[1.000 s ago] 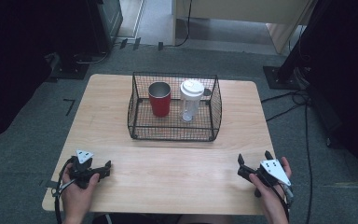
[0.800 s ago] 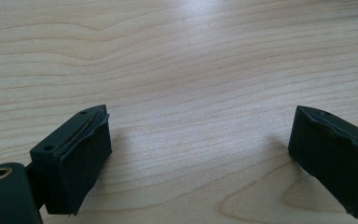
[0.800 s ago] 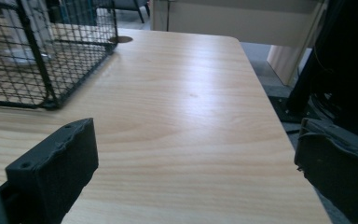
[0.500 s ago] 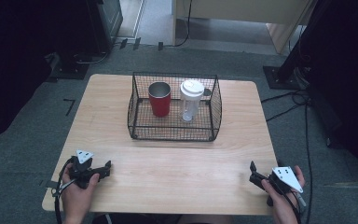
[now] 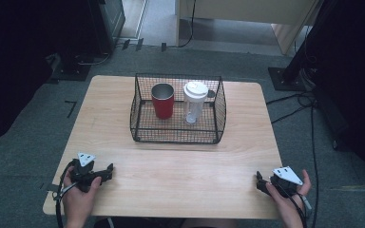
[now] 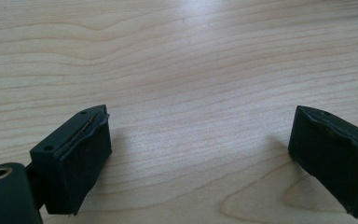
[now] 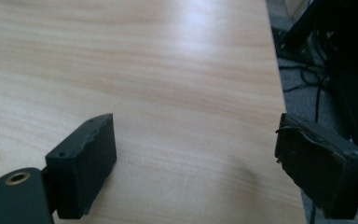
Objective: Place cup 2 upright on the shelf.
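We're thinking the main risk here is the wire basket [image 5: 177, 110]: its walls are standing tall around the red cup [image 5: 163, 99] and the clear bottle with the white lid [image 5: 193, 101], so a claw coming in low is likely catching the rim and dragging the whole basket across the worktop [image 5: 180, 166]. The two are also standing just beside each other near the back of the basket, the cup on the left, so wide jaws going for one could be knocking the other over, and that tall bottle looks like the tippy one. We're also watching the right claw [image 5: 262, 184], which is sitting right by the near right edge of the worktop, so a cable snag there could be pulling it off. Right now both claws are released with jaws spread wide, the left claw [image 5: 105, 172] at the near left, holding nothing and well apart from the basket.
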Demonstrator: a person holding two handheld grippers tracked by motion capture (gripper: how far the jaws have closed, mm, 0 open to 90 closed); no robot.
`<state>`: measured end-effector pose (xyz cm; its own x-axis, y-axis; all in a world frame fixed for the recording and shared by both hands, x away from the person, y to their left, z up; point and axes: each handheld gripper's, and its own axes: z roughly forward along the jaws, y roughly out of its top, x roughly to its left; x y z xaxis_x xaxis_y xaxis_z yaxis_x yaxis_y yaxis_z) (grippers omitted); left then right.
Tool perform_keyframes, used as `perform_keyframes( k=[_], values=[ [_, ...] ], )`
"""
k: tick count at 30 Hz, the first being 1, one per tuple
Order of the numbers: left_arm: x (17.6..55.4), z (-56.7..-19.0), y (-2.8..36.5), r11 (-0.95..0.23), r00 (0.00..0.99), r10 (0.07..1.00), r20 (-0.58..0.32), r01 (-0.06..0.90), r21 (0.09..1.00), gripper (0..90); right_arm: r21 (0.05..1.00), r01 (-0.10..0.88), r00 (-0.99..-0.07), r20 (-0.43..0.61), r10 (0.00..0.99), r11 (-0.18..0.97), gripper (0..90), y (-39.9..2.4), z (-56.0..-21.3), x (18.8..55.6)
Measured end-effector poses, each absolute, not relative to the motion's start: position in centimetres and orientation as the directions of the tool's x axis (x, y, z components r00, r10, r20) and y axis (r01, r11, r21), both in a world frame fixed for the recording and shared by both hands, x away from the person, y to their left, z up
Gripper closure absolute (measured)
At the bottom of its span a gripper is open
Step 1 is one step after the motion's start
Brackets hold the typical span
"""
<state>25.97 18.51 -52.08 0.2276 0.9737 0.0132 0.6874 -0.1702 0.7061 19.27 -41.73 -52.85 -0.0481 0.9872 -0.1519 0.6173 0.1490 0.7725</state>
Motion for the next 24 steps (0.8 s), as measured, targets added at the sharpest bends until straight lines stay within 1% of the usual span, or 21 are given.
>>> perform_keyframes(
  k=[7,10,15,24],
  values=[
    [26.0,-52.1,18.5,-0.170,0.227,0.974,0.013,0.687,0.706,6.4,0.752,0.657,-0.039,-0.027,0.999,0.046,11.4,-42.4,-52.8,19.4],
    [26.0,-52.1,18.5,-0.170,0.227,0.974,0.013,0.687,0.706,6.4,0.741,0.671,-0.055,0.027,0.998,0.017,11.2,-42.8,-52.9,19.5],
    [26.0,-52.1,18.5,-0.170,0.227,0.974,0.013,0.687,0.706,6.4,0.738,0.674,-0.072,0.027,0.997,0.029,10.5,-42.7,-52.9,19.5],
    [26.0,-52.1,18.5,-0.170,0.227,0.974,0.013,0.687,0.706,6.4,0.737,0.675,-0.071,0.025,0.997,0.029,9.8,-42.7,-52.9,19.5]
  ],
)
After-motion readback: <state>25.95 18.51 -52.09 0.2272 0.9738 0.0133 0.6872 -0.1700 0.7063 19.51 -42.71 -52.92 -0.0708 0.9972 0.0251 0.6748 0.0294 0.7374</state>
